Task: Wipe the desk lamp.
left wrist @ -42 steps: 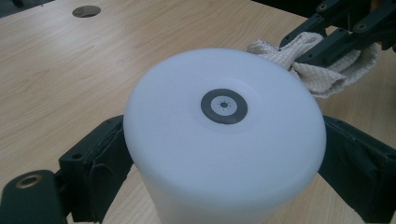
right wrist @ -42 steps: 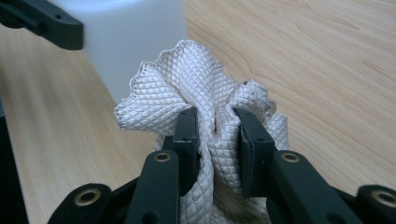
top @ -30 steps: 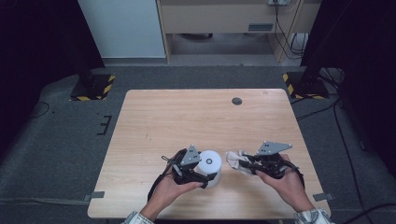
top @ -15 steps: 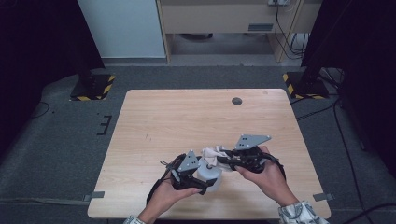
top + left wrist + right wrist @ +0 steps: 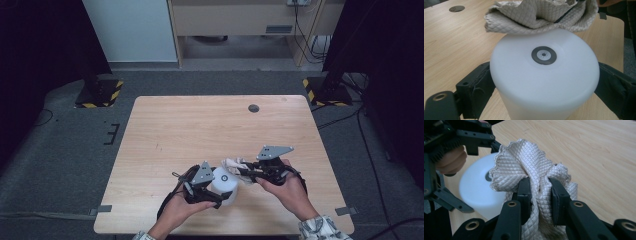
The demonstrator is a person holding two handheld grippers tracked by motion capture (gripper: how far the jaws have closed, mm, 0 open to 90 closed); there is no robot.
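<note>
**Cloth meets white cylinder at the table's near edge**

The wooden table [image 5: 200, 130] spreads pale and bare across the high view, with a small dark round disc [image 5: 254, 108] set into it at about one o'clock from the centre, well apart from the work. All the handling sits at roughly six o'clock, close to the person's edge.

The white cylinder [image 5: 223, 183] stands there on the tabletop. In the left gripper view its flat top [image 5: 544, 75] faces the camera, with a grey ring mark [image 5: 544, 55] at the middle. The left gripper [image 5: 210, 187] clamps it: its two black jaws press against the cylinder's sides at nine and three o'clock in its own view, so the claw is pinching the cylinder.

The right gripper [image 5: 250, 172] comes in from three o'clock of the cylinder. Its jaws pinch a bunched, quilted beige cloth [image 5: 534, 177], a thick fold squeezed between the two pads while the rest billows above them. In the left gripper view the cloth [image 5: 539, 15] hangs over the cylinder's far rim at twelve o'clock and appears to touch it. In the high view the cloth [image 5: 232, 164] shows as a small pale wad just beside the cylinder, at about one o'clock from it.
</note>
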